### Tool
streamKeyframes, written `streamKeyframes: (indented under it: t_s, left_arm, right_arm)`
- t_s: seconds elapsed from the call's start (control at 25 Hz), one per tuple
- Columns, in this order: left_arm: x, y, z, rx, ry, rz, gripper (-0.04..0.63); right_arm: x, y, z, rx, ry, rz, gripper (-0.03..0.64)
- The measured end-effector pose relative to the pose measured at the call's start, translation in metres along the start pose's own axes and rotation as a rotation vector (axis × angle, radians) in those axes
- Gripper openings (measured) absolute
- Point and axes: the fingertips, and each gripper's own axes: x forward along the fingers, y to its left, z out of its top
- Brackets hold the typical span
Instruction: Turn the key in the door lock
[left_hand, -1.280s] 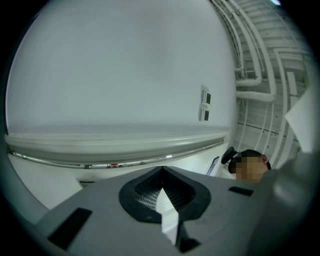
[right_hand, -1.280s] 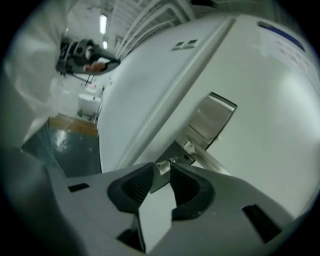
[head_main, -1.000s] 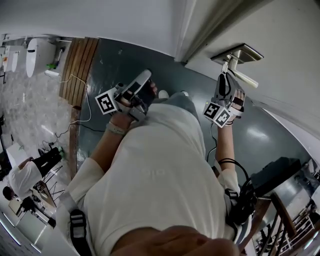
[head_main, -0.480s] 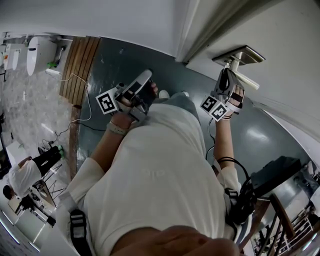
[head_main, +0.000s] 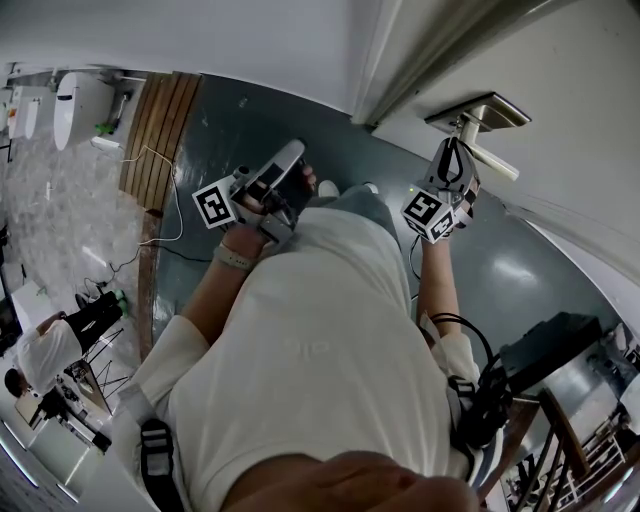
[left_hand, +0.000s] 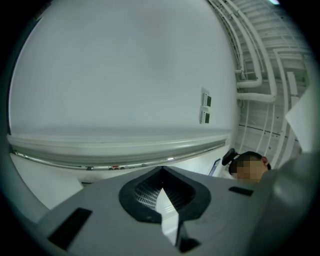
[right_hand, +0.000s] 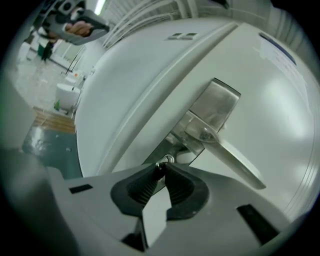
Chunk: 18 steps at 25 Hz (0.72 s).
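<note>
The white door (right_hand: 260, 90) carries a steel lock plate (right_hand: 210, 112) with a lever handle (right_hand: 227, 152); the same plate (head_main: 478, 108) shows in the head view. Just below the lever, a small metal key (right_hand: 165, 160) sticks out of the lock. My right gripper (right_hand: 161, 169) is shut on the key, its black ribbed pads (right_hand: 145, 187) meeting at its head. In the head view the right gripper (head_main: 452, 158) is pressed up against the plate. My left gripper (head_main: 290, 160) is held away from the door at chest height, and its jaws (left_hand: 161, 176) are shut on nothing.
The door frame (head_main: 395, 60) runs left of the lock. Dark green floor (head_main: 230, 130) lies below, with a wooden strip (head_main: 155, 130) and white cable (head_main: 165, 170) at the left. A seated person (head_main: 45, 360) and black gear (head_main: 545, 350) sit at the view's edges.
The right gripper has rolled at the lock: its marker cube swung round and rose slightly toward the plate. The left gripper has stayed put.
</note>
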Motion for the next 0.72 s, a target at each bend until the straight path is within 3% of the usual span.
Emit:
streamKeyframes:
  t_s: [0.32, 0.52, 0.72]
  left_arm:
    - [-0.002, 0.000, 0.001, -0.002, -0.006, 0.000, 0.009]
    - [-0.002, 0.000, 0.001, -0.004, -0.008, 0.000, 0.009]
    - [-0.002, 0.001, 0.000, -0.006, -0.008, -0.001, 0.009]
  right_arm:
    - [0.002, -0.004, -0.004, 0.538, -0.031, 0.051, 0.057]
    - [0.004, -0.007, -0.011, 1.009, -0.055, 0.116, 0.049]
    - [0.006, -0.009, -0.013, 1.403, -0.091, 0.172, 0.043]
